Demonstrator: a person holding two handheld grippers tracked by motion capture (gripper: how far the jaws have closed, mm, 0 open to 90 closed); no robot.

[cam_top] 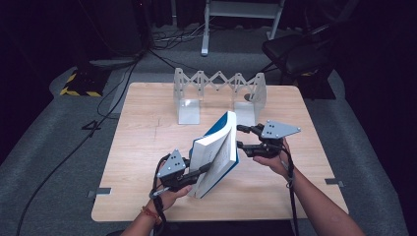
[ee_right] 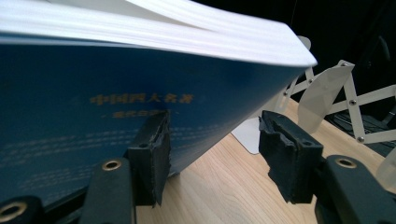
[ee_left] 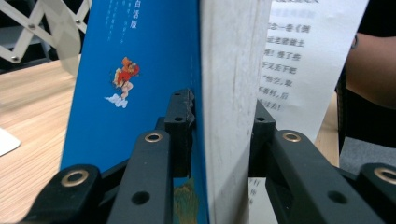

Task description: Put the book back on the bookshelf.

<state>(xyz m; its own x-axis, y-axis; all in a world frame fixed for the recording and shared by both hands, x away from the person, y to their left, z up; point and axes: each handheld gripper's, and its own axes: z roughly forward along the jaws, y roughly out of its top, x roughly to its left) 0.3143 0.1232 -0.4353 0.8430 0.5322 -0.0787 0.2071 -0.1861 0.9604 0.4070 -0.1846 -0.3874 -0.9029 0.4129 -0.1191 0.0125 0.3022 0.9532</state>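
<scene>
A thick blue book [cam_top: 216, 155] stands tilted above the middle of the wooden counter [cam_top: 142, 147], its lower corner near the front edge and its top leaning toward the back. The left claw [cam_top: 199, 173] is clamped on the block of pages and the blue cover at the book's lower end, one loose page hanging outside the grip. The right claw [cam_top: 239, 136] sits just beside the book's upper right edge, jaws parted with nothing between them. Behind the book, an extendable white book rack [cam_top: 219, 93] stands on the counter.
</scene>
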